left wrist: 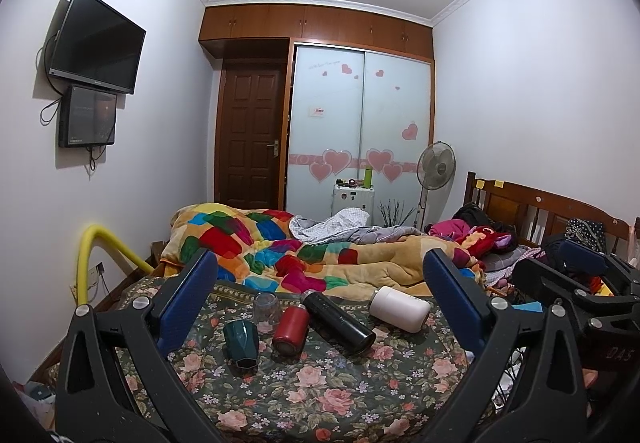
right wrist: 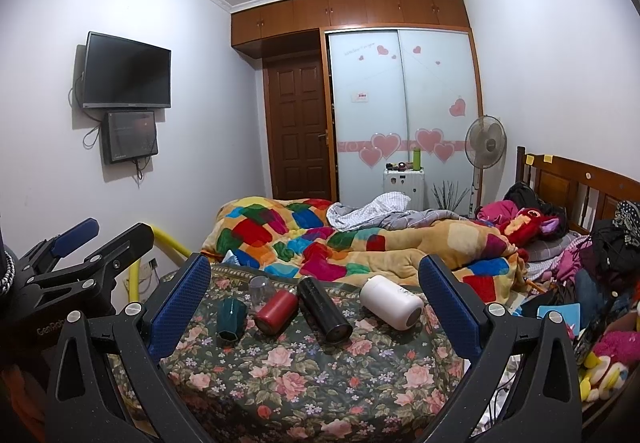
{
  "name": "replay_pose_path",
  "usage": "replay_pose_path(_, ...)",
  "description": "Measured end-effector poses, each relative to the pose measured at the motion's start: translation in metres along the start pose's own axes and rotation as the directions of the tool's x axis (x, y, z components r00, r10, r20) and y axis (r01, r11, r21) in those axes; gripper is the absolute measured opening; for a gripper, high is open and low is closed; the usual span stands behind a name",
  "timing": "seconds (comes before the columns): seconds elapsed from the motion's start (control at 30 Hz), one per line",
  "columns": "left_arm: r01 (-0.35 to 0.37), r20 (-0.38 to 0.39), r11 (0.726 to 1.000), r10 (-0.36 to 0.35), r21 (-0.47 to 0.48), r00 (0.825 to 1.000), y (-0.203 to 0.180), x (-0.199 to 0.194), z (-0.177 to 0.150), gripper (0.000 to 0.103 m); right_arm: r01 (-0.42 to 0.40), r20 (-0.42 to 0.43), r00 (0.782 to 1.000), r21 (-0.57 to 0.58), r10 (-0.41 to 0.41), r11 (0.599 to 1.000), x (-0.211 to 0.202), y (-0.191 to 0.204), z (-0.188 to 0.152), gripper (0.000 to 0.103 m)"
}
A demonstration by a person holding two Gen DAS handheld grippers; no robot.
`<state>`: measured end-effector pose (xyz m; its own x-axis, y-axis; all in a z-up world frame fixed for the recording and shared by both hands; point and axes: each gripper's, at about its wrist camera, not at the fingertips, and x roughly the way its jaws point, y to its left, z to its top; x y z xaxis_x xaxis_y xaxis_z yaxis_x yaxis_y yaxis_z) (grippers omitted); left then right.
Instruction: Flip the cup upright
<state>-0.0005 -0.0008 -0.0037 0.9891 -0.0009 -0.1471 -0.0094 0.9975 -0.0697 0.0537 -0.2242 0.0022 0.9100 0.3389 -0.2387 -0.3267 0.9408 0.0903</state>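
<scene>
Several cups lie on a floral sheet [left wrist: 320, 383] on the bed. A dark green faceted cup [left wrist: 240, 343] [right wrist: 230, 323] lies tipped at the left. Behind it a clear glass [left wrist: 266, 309] [right wrist: 260, 289] stands mouth down. A red cup [left wrist: 290, 329] [right wrist: 276, 311], a black flask [left wrist: 338, 321] [right wrist: 324, 309] and a white cup [left wrist: 398, 309] [right wrist: 390, 301] lie on their sides. My left gripper [left wrist: 320, 283] is open and empty, held above and short of them. My right gripper [right wrist: 314, 279] is open and empty too, beside the left one.
A colourful quilt [left wrist: 280, 247] is bunched behind the cups. Clothes and toys [right wrist: 560, 243] pile up at the right by the wooden headboard [right wrist: 580, 183]. A yellow padded rail [left wrist: 86, 263] stands at the bed's left edge. A fan [left wrist: 436, 167] and wardrobe [left wrist: 360, 123] stand far back.
</scene>
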Motion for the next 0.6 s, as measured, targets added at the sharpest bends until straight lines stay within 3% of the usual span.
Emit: replay_pose_path(0.6,-0.007,0.002,1.0,0.007,-0.008,1.0,0.0047,0.0037,0.0008,0.103,0.004,0.001,1.0,-0.006,-0.004,1.0,0.0002,0.0015,0.0001,0.103)
